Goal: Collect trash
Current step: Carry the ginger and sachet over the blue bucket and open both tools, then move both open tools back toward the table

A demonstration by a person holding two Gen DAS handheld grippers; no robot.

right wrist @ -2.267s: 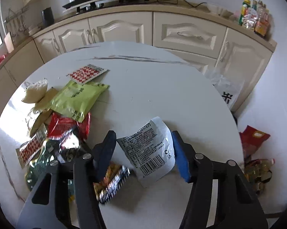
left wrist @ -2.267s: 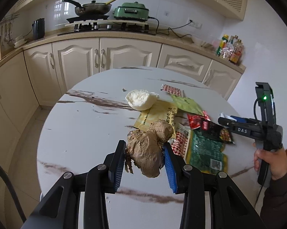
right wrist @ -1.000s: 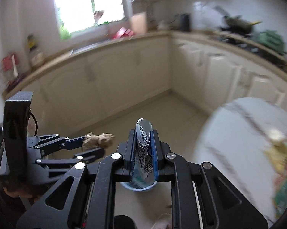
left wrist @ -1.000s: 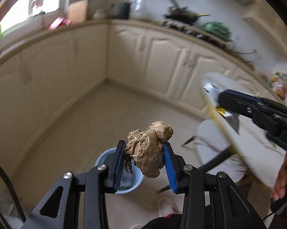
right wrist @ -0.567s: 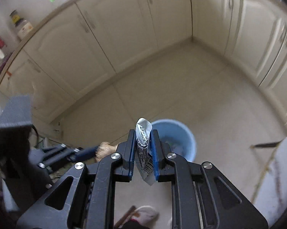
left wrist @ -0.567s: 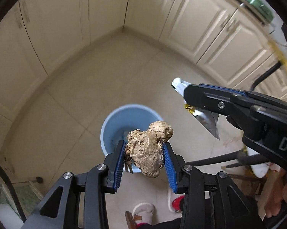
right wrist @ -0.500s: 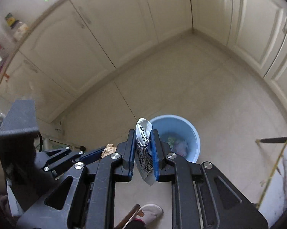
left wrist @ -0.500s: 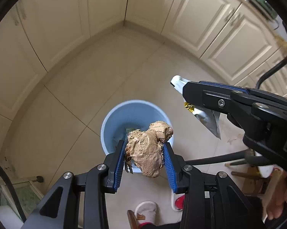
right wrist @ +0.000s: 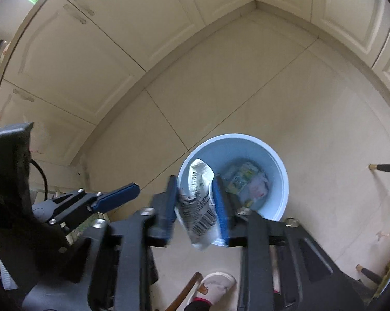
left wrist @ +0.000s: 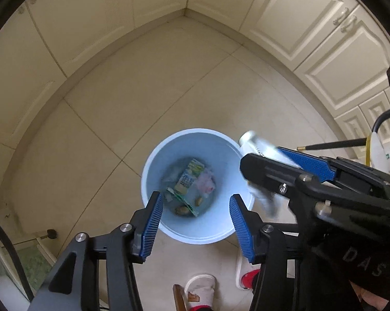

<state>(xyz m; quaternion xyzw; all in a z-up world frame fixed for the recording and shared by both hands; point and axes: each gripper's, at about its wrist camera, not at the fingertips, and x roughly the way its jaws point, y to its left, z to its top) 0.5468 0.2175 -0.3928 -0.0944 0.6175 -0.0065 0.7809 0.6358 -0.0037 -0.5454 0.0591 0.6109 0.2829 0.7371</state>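
A light blue bin [left wrist: 153, 160] stands on the tiled floor below both grippers, with several wrappers [left wrist: 188, 178] and small brown bits at its bottom. My left gripper [left wrist: 195, 213] is open and empty directly above the bin. My right gripper [right wrist: 195, 202] is open over the bin's [right wrist: 280, 171] left rim; the white barcode wrapper [right wrist: 198, 207] hangs loose and blurred between its spread fingers. The wrapper also shows in the left wrist view [left wrist: 257, 146], beside the right gripper's blue pads [left wrist: 311, 164].
Cream cabinet doors [left wrist: 298, 26] line the walls around the floor corner. Slippered feet [left wrist: 200, 289] and a wooden stick are below the bin. Chair or table legs [right wrist: 387, 168] stand at the right. The left gripper body [right wrist: 73, 207] shows at the left of the right wrist view.
My left gripper has opened and the brown lump has left it. My right gripper has opened and the white wrapper has come loose between its fingers. Both moved closer above the bin.
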